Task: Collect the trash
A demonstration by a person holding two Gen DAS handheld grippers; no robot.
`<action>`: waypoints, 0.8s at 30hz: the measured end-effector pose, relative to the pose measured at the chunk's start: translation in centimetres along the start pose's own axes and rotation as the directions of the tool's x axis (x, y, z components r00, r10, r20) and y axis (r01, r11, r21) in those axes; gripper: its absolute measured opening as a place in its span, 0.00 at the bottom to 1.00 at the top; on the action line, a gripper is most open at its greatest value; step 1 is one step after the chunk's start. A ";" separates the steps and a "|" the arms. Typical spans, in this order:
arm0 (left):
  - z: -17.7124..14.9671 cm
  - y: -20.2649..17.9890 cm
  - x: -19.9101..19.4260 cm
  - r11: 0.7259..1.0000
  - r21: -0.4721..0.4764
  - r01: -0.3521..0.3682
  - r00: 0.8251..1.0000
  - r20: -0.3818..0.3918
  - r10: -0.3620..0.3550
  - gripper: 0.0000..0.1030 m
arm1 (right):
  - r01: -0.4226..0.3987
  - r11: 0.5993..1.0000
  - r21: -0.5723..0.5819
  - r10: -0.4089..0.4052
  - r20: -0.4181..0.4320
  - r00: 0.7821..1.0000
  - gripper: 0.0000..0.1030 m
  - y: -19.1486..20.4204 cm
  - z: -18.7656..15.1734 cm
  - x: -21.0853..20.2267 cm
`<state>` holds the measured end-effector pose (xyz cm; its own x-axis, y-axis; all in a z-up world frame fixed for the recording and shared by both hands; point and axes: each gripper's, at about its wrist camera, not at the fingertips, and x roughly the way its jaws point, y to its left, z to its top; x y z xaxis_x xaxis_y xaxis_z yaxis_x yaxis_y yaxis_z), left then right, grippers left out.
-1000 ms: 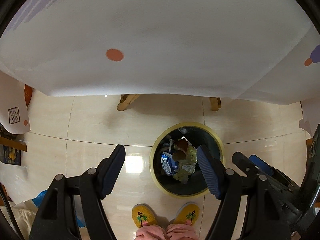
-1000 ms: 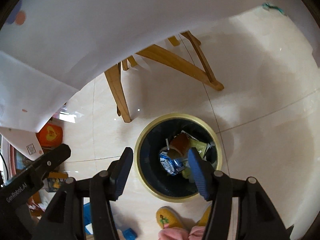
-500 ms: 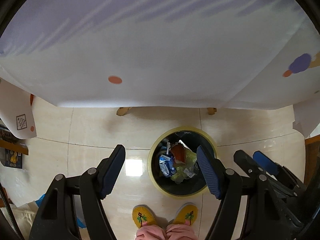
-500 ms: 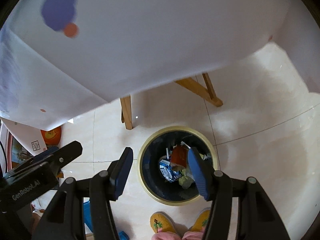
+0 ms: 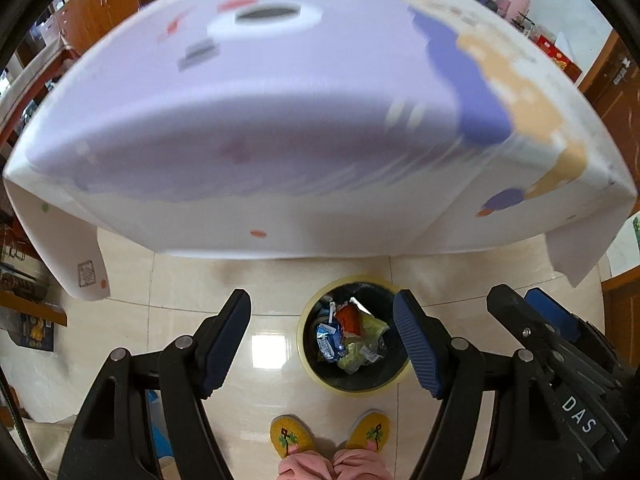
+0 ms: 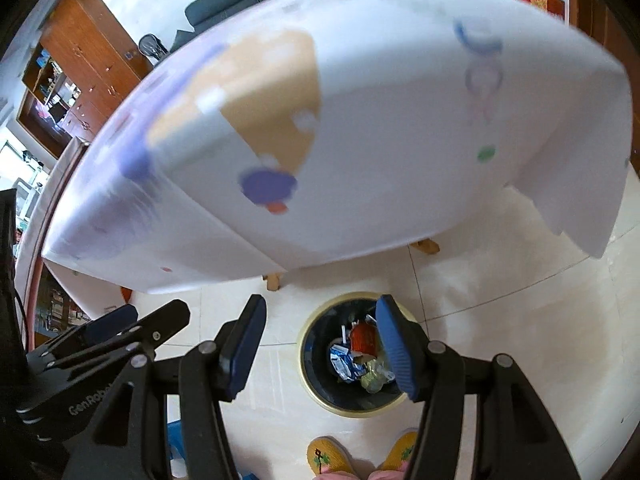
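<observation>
Both claws are pointing steeply down toward the floor, side by side, with the person's yellow slippers showing at the bottom edge of both wrist views.

The left claw is standing with its jaws wide apart and nothing between the blue ribbed pads; only the pale tiled floor and part of the bin are showing through the gap. The right claw is likewise gaping, its pads touching nothing, and in its own view the bin is sitting behind its right-hand finger. In the left wrist view the right claw is appearing at the far right, while the left claw is showing at the far left of the right wrist view.

The trash is lying inside the round black bin with a yellow rim, which is standing on the floor just in front of the slippers: a blue-and-white wrapper, an orange-red packet and some crumpled yellowish-green plastic are piled together.

Beyond the bin, the desk is filling the upper part of both views, draped in a white cloth with lilac, purple and tan patches, much of it blurred. Wooden legs are showing under its edge.
</observation>
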<state>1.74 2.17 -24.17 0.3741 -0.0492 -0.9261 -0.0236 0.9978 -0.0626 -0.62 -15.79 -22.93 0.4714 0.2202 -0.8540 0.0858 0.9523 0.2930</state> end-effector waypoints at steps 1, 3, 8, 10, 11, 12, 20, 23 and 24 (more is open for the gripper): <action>0.2 -0.1 -0.8 1.000 0.004 0.002 1.000 0.008 -0.002 0.70 | -0.001 1.000 -0.005 0.001 0.009 1.000 0.56 0.3 0.4 -0.8; 0.6 -0.4 -2.2 1.000 0.013 0.005 1.000 0.021 -0.005 0.70 | -0.004 1.000 -0.011 0.004 0.026 1.000 0.56 0.6 0.9 -2.2; 1.8 -1.0 -5.7 1.000 0.023 0.014 0.999 0.047 -0.015 0.70 | -0.003 1.000 -0.022 0.004 0.064 0.998 0.56 1.2 2.3 -5.6; 2.2 -1.2 -6.9 1.000 0.028 0.009 0.999 0.052 -0.011 0.70 | -0.002 1.000 -0.026 0.004 0.070 0.998 0.56 1.2 2.8 -6.7; 2.3 -1.2 -7.5 1.000 0.030 0.008 0.999 0.052 -0.010 0.70 | 0.002 1.000 -0.031 0.000 0.073 0.997 0.56 1.3 3.1 -7.1; 2.6 -1.3 -8.2 0.999 0.033 0.009 0.999 0.051 -0.010 0.70 | 0.006 0.999 -0.036 -0.003 0.077 0.997 0.56 1.4 3.3 -7.7; 4.2 -2.2 -14.2 0.999 0.041 -0.008 0.996 0.087 0.004 0.70 | 0.015 0.997 -0.071 -0.007 0.101 0.995 0.56 3.1 5.1 -12.1; 4.8 -2.4 -16.1 0.999 0.040 -0.022 0.995 0.099 0.018 0.70 | 0.011 0.997 -0.083 -0.002 0.110 0.994 0.56 3.8 5.6 -14.0; 5.0 -2.4 -16.8 0.999 0.036 -0.025 0.995 0.102 0.021 0.70 | 0.008 0.996 -0.085 0.001 0.111 0.994 0.56 4.0 5.9 -14.5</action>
<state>0.15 0.79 -6.55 0.4663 -0.0229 -0.8843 0.0001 0.9997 -0.0258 -1.97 -16.41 -6.86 0.5664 0.1967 -0.8003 0.0145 0.9686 0.2484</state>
